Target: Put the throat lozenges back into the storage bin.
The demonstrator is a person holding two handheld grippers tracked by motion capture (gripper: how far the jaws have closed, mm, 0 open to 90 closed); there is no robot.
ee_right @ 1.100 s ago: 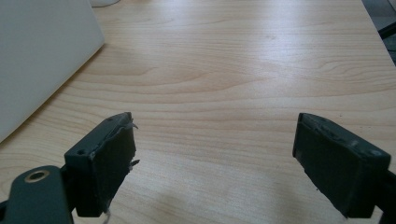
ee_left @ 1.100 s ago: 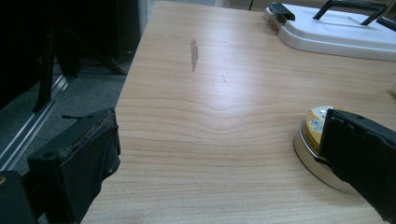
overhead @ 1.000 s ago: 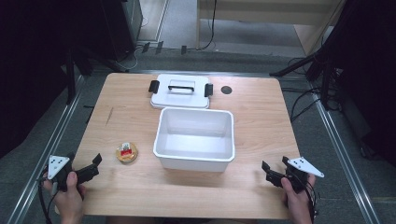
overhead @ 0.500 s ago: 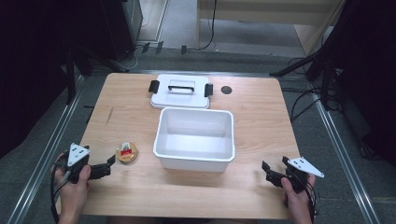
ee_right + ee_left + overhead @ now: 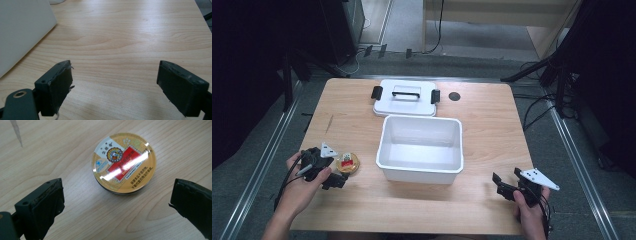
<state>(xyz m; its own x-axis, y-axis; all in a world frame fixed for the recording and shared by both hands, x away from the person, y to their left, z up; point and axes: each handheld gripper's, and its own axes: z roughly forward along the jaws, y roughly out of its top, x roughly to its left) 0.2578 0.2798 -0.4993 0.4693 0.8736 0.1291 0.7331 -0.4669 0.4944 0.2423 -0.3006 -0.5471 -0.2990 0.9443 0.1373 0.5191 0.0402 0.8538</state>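
Note:
A small round gold tin [image 5: 347, 163] with a red and white label lies flat on the wooden table, left of the white bin [image 5: 421, 148]. My left gripper [image 5: 333, 175] stands open right beside it, pointing at it from the near left. In the left gripper view the gold tin [image 5: 124, 162] lies just beyond and between the two wide-apart jaws, untouched. My right gripper [image 5: 506, 186] rests open near the table's front right edge, and in the right gripper view [image 5: 125, 87] only bare wood lies between its jaws.
The white bin's lid [image 5: 405, 98], with a handle and black side clips, lies flat behind the bin. A dark round hole [image 5: 454, 96] marks the table at the back right. The bin's white wall [image 5: 20, 30] stands left of my right gripper.
My left gripper has moved right and forward from the table's left edge up to the gold tin. The right gripper has stayed put.

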